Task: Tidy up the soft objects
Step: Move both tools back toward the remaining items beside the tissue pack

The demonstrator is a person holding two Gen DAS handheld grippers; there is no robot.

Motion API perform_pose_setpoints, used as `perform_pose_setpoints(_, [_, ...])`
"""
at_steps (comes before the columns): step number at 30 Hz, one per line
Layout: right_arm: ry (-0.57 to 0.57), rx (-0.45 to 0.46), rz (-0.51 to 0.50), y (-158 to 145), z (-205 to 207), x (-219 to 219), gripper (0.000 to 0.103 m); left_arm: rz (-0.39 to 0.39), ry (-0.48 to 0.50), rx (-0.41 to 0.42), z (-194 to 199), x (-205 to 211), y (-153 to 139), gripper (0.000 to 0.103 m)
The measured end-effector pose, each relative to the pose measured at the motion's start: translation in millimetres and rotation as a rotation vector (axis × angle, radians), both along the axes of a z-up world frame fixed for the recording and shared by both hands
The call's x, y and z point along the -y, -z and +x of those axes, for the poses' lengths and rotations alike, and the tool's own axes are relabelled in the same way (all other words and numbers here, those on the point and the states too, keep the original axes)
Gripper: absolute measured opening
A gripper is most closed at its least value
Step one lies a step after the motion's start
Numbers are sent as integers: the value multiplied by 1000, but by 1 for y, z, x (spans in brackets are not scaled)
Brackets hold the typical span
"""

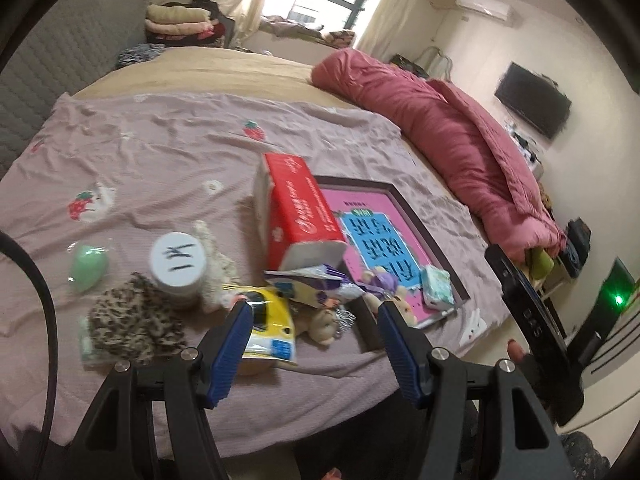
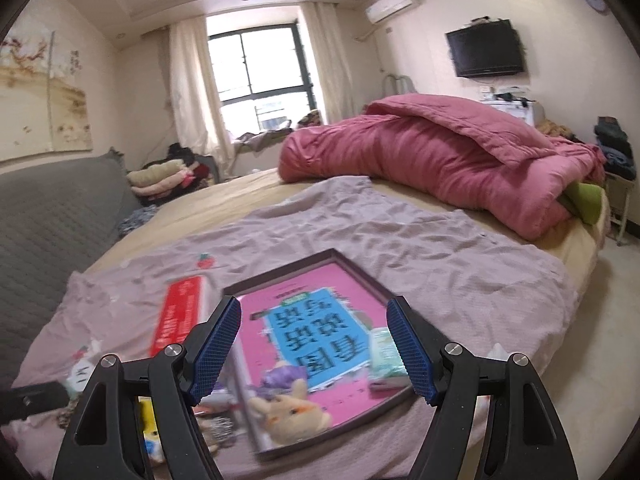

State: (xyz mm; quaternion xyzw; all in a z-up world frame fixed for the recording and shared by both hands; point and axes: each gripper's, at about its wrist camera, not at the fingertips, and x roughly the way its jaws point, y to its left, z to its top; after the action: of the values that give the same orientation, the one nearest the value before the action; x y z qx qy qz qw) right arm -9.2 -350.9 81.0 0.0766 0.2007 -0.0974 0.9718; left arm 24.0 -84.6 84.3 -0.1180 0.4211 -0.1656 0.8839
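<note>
A heap of small items lies on the mauve sheet (image 1: pixel 168 148): a red tissue pack (image 1: pixel 298 212), a yellow packet (image 1: pixel 266 328), a small plush toy (image 1: pixel 322 326), a leopard-print cloth (image 1: pixel 132 322), a green egg-shaped sponge (image 1: pixel 89 266) and a white-lidded jar (image 1: pixel 178 266). A dark tray (image 1: pixel 404 200) with a pink picture book inside holds a small tissue packet (image 1: pixel 438 285). My left gripper (image 1: pixel 312 308) hangs open above the plush toy and yellow packet, holding nothing. My right gripper (image 2: pixel 314 308) is open over the tray (image 2: pixel 280 272), with the plush toy (image 2: pixel 290 414) below it.
A rolled pink quilt (image 2: pixel 432 156) lies across the far side of the bed. A grey padded headboard (image 2: pixel 52 208) stands at the left, folded clothes (image 2: pixel 164 180) behind it. The bed's near edge drops to the floor (image 2: pixel 608 320) on the right.
</note>
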Motion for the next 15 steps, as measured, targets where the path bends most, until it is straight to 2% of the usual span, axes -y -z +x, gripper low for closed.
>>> perform_pose_setpoints(15, [-197,-46,-53,-12,-7,-71,76,1,-140,38,-8,-77,-10,64])
